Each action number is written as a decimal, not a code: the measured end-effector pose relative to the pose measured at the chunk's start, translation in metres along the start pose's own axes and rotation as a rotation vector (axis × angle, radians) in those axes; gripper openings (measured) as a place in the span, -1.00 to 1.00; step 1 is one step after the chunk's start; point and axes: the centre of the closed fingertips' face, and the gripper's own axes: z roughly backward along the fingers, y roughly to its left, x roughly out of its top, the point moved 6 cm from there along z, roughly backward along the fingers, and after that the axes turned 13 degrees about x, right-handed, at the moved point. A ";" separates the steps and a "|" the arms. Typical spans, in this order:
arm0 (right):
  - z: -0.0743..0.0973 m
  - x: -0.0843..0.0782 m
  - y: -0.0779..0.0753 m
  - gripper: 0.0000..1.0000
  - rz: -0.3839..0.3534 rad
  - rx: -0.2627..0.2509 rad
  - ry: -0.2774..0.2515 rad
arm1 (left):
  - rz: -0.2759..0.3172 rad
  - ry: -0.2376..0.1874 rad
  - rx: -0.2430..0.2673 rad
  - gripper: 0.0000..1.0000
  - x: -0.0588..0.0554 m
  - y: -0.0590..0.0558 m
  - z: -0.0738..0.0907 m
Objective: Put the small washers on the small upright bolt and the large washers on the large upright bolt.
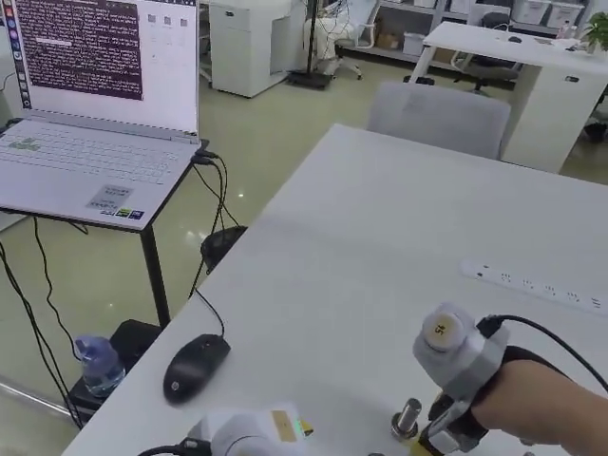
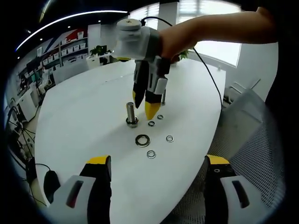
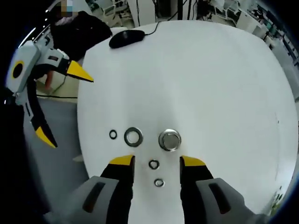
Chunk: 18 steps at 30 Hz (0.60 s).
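The right tool (image 3: pixel 157 162) is hanging tips-down over the table (image 3: pixel 210 84), its jaws standing spread and gripping nothing. A small washer (image 3: pixel 153 164) is lying flat right between the tips, and a second small washer (image 3: pixel 159 182) is lying just behind it toward 6 o'clock. The large bolt (image 3: pixel 169 140) is standing just beyond the tips at 1 o'clock, its long axis pointing straight up at the camera. The large washer (image 3: pixel 133 136) is lying near it at 11 o'clock.

In the left gripper view the small bolt (image 2: pixel 163 98) is peeking out just behind the right tool. The left tool (image 2: pixel 157 161) is hovering spread and empty, well apart at 9 o'clock, so the right tool is sitting nearer the washers. Open table is stretching away toward 12 and 3 o'clock, while the table edge is running near at 9 o'clock.
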 end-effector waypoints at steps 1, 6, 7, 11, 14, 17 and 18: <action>0.001 -0.001 0.003 -0.20 0.008 0.009 -0.003 | -0.001 0.000 0.000 0.62 -0.001 -0.001 0.000; 0.008 -0.008 0.009 -0.20 -0.063 0.010 -0.047 | 0.005 0.004 -0.001 0.62 -0.003 -0.003 0.000; 0.008 -0.012 0.010 -0.20 -0.072 0.012 -0.040 | 0.003 0.007 -0.003 0.62 -0.004 -0.003 0.000; 0.008 -0.018 0.017 -0.21 -0.040 0.000 -0.004 | 0.005 0.005 -0.001 0.62 -0.004 -0.003 0.001; 0.004 -0.010 0.023 -0.22 -0.005 0.018 -0.054 | 0.013 0.004 0.002 0.62 -0.005 -0.003 0.002; -0.002 -0.005 0.025 -0.23 0.002 0.022 -0.067 | 0.008 0.008 0.003 0.62 -0.006 -0.002 0.002; -0.006 -0.003 0.025 -0.23 -0.002 0.021 -0.063 | 0.009 0.008 0.003 0.62 -0.006 -0.001 0.003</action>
